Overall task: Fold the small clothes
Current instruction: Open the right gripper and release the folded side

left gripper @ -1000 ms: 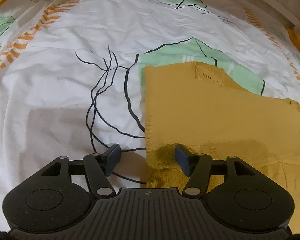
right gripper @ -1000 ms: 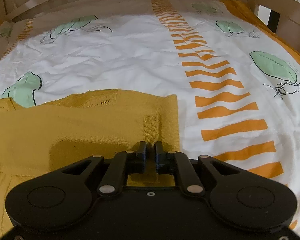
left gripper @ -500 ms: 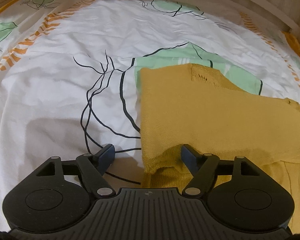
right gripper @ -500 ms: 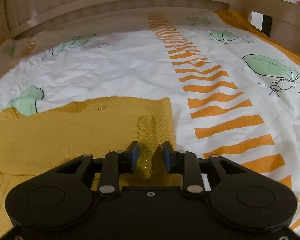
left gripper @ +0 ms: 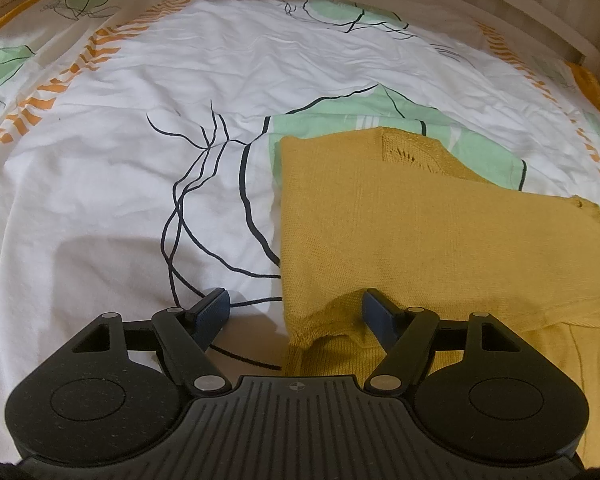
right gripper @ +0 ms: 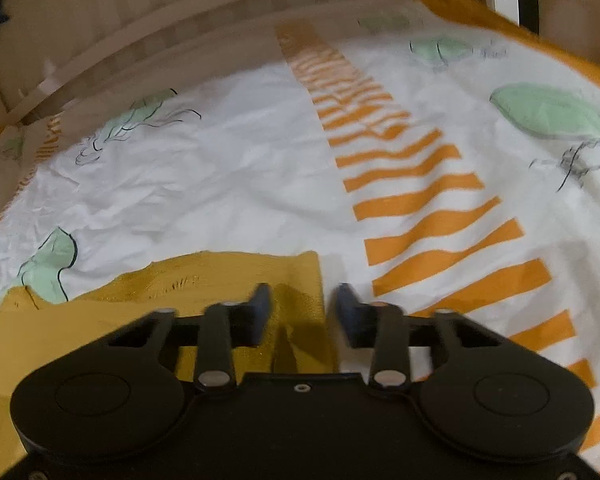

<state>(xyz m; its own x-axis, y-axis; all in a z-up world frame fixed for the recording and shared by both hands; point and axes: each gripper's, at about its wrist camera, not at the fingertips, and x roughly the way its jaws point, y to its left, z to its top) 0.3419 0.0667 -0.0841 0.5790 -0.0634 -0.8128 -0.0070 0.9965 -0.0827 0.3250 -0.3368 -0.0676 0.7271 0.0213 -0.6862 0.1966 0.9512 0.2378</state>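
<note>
A mustard-yellow knit garment [left gripper: 420, 232] lies folded flat on the patterned bedsheet [left gripper: 140, 160]. My left gripper [left gripper: 295, 300] stands wide open over the garment's near left corner. Its right finger rests on the knit and its left finger sits over the sheet. In the right wrist view the same garment [right gripper: 100, 320] fills the lower left. My right gripper [right gripper: 303, 292] is open with its jaws closing. The garment's right edge lies loose between the pads without being pressed. This view is blurred by motion.
A wooden bed rail [left gripper: 500, 8] runs along the far side of the sheet, and the same bed rail [right gripper: 180, 40] curves across the top of the right wrist view. A band of orange stripes [right gripper: 420, 200] runs down the sheet to the right of the garment.
The left jaws spread wider and stayed put. The right jaws, shut on the garment's edge a second ago, have come apart and let it go. That gripper has shifted, and the garment sits lower in its view.
</note>
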